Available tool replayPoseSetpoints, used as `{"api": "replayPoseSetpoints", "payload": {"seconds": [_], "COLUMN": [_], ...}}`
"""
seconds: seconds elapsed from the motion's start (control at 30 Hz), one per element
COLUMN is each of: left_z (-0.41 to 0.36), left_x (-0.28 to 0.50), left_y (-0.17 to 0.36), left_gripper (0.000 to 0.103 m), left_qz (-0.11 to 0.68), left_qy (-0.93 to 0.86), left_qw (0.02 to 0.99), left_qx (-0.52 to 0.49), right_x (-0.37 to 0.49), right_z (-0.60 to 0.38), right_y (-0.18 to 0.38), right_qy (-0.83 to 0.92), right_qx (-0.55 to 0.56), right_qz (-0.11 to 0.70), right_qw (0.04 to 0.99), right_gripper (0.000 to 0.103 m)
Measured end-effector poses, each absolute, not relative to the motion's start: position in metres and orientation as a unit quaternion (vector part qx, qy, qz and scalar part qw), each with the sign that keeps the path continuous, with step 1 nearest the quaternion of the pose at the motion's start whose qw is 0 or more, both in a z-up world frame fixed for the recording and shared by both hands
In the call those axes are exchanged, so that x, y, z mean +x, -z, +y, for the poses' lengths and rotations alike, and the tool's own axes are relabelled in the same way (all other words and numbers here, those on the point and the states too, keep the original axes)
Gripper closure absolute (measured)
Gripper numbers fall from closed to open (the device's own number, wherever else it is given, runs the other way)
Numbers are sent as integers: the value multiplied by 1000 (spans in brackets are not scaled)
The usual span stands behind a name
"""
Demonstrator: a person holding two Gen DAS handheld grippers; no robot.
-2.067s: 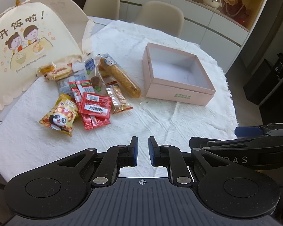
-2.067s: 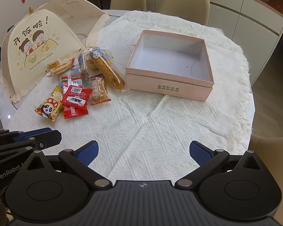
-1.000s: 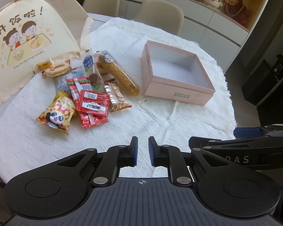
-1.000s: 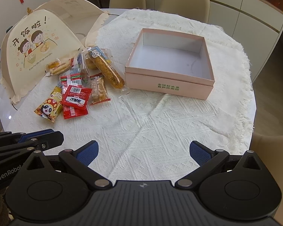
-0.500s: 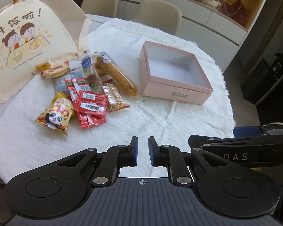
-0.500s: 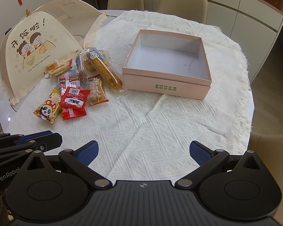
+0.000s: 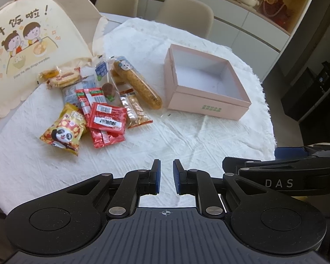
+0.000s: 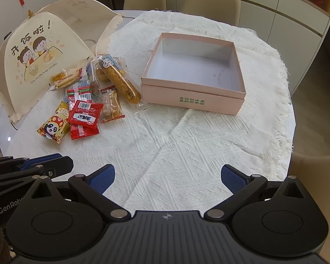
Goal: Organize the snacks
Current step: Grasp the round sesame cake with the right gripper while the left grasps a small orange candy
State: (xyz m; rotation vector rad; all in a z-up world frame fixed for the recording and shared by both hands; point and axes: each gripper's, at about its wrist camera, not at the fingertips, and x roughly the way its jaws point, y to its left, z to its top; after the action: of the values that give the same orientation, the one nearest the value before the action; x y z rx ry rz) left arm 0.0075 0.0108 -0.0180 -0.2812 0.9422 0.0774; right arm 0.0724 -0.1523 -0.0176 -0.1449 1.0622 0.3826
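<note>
A pile of snack packets lies on the white cloth, left of an open empty pink box [image 7: 206,107] [image 8: 192,100]. The pile holds a yellow panda packet [image 7: 62,133] [image 8: 52,128], red packets [image 7: 106,118] [image 8: 84,116], a long golden roll [image 7: 137,84] [image 8: 118,78], a clear cracker bar [image 7: 134,109] [image 8: 111,104] and more behind. My left gripper [image 7: 166,177] is nearly shut and empty, over the near table edge. My right gripper [image 8: 167,177] is wide open and empty, near the front edge. Each gripper shows at the other view's side.
A cream fabric food cover [image 7: 30,48] [image 8: 44,50] with a cartoon print stands at the far left behind the snacks. Beige chairs [image 7: 187,11] stand beyond the round table [image 8: 2,114]. Cabinets with figurines line the back wall. The cloth's fringe hangs at the right edge.
Both views have shifted slightly; the snacks and box sit a little lower-left in frame. Neither gripper's opening has changed and nothing on the table has moved.
</note>
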Motion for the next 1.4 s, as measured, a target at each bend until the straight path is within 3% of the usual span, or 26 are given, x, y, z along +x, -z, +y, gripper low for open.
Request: {"api": "replayPoseSetpoints", "payload": {"seconds": [0.27,0.53,0.77,0.87,1.1,1.4], "left_z": [61,175,297,324,324,313], "left_x": [21,41,134,183,210,219], "left_y": [44,66,77,93,115,112], "left_gripper": [86,85,85,85,82,83], "left_qz": [416,373,347,380,486,543], "left_qy": [-41,-118,-154,-102,25,122], "left_qw": [885,886,904,909,870,817], "left_qx": [-207,-251,-195,-136,77,151], "right_x": [83,109,156,146,150,151], "right_z": [-137,-55,21,25,0,-19], "right_y": [28,38,61,76,95,110], "right_qy": [-229,-322,-353,-365,-365,-344], "right_qx": [-85,-224,-192,-188,-181,-151], "right_qz": [428,277,381,402,445,485], "right_qw": [870,877,833,818,798,790], "right_gripper": [0,0,2,2,2,2]}}
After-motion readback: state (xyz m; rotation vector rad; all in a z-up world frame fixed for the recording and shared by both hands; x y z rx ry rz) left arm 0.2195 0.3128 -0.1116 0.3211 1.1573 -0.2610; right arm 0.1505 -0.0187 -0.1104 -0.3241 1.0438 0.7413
